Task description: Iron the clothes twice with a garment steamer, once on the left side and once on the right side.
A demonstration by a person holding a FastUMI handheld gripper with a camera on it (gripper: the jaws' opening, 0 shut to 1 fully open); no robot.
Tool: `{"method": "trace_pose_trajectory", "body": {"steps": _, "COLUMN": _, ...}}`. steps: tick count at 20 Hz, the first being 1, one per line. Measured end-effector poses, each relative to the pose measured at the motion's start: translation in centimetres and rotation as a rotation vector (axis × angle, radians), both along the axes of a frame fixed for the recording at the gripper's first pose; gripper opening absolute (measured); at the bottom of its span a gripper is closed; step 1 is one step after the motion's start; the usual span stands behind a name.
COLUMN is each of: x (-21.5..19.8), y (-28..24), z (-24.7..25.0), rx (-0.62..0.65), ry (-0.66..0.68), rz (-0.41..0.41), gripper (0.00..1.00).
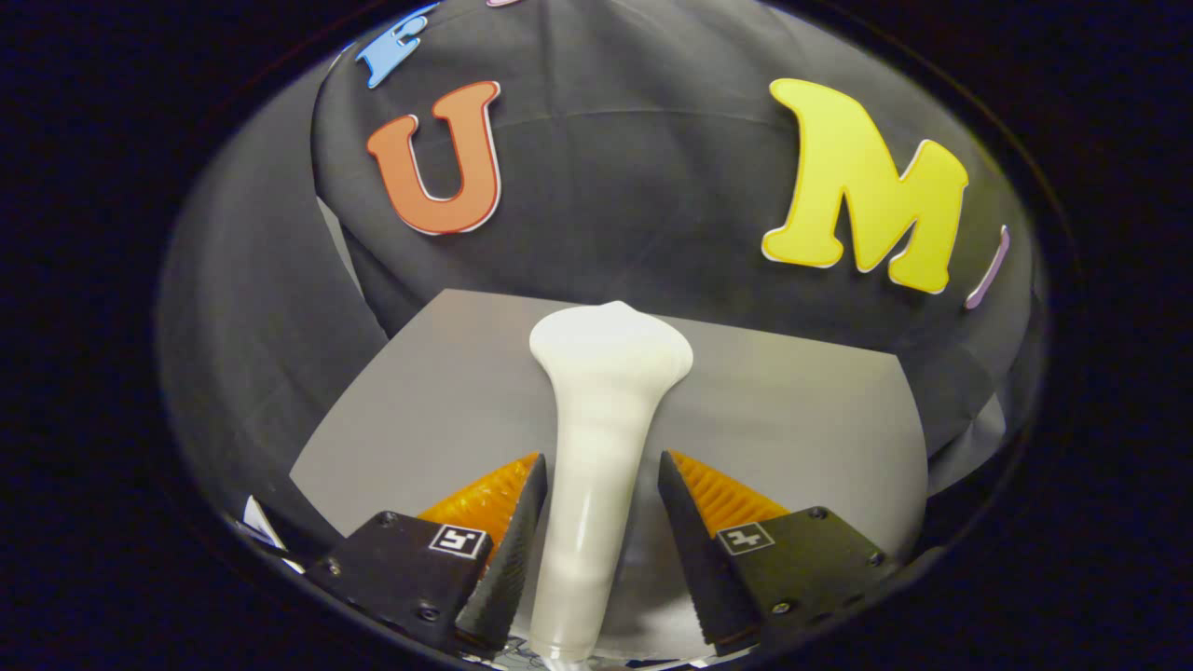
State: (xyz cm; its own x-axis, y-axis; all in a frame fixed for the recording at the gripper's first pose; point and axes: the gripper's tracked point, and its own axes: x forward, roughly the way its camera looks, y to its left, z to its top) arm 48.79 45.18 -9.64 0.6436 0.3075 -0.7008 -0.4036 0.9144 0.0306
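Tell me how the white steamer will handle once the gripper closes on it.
The steamer looks rigid and glossy, so it may slip. Its wide head beyond the fingers probably makes it top-heavy and apt to tilt. The gripper is open, with a gap at the right finger.

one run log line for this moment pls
gripper: open, fingers either side of steamer handle | garment steamer: white, between fingers, head beyond them | table: grey

1. The gripper view rides on the gripper point(596, 522), close behind its fingers.
2. It faces forward and slightly down, over the grey table point(792, 419), toward the black cloth wall point(634, 186) beyond.
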Motion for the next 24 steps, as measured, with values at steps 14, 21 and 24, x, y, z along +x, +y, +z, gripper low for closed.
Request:
{"method": "trace_pose_trajectory", "body": {"steps": 14, "x": -1.2, "y": -0.2, "z": 1.2, "rx": 0.062, "ry": -0.032, "rz": -0.016, "gripper": 0.40}}
{"method": "trace_pose_trajectory", "body": {"steps": 21, "x": -7.6, "y": -4.0, "z": 6.2, "rx": 0.189, "ry": -0.200, "rz": 0.017, "gripper": 0.39}}
{"method": "trace_pose_trajectory", "body": {"steps": 24, "x": -11.9, "y": -6.1, "z": 8.2, "rx": 0.266, "ry": -0.249, "rz": 0.044, "gripper": 0.39}}
